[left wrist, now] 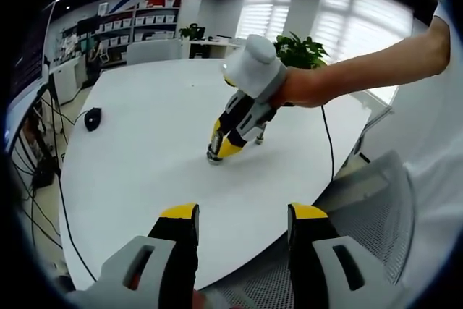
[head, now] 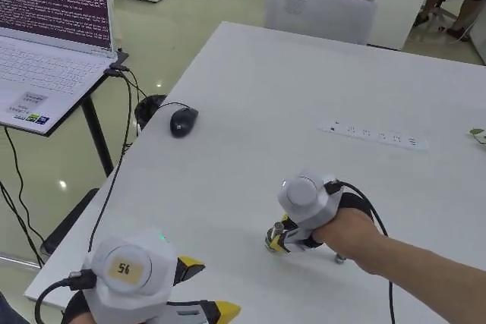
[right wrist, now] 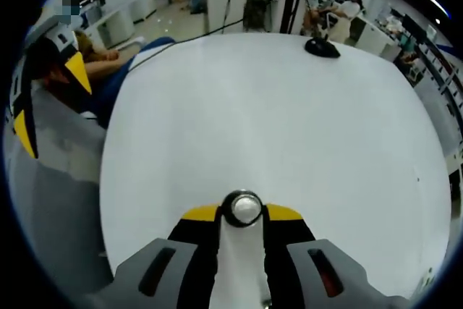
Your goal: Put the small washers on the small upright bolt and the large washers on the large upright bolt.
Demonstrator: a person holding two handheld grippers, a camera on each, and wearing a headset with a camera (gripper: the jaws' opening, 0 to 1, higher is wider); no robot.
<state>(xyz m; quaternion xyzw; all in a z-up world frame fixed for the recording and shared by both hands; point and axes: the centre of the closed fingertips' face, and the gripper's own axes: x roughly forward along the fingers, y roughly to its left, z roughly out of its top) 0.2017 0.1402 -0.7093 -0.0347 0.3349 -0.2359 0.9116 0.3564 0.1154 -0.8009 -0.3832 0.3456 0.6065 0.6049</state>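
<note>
- Head view: a short silver bolt (head: 274, 234) stands on the white table (head: 250, 111), pinched at the yellow tips of the right tongs (head: 279, 242). The left tongs (head: 209, 290) gape, well apart from it.
- Left gripper view: the left tongs (left wrist: 242, 215) are spread wide. The bolt (left wrist: 215, 156) lies ahead, under the right tongs (left wrist: 221, 146).
- Right gripper view: the bolt (right wrist: 242, 208), round and shiny on top, sits clamped between the tips of the right tongs (right wrist: 242, 215).

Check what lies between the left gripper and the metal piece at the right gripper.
Only bare table, from the left gripper to the metal piece, as the left gripper view shows.
</note>
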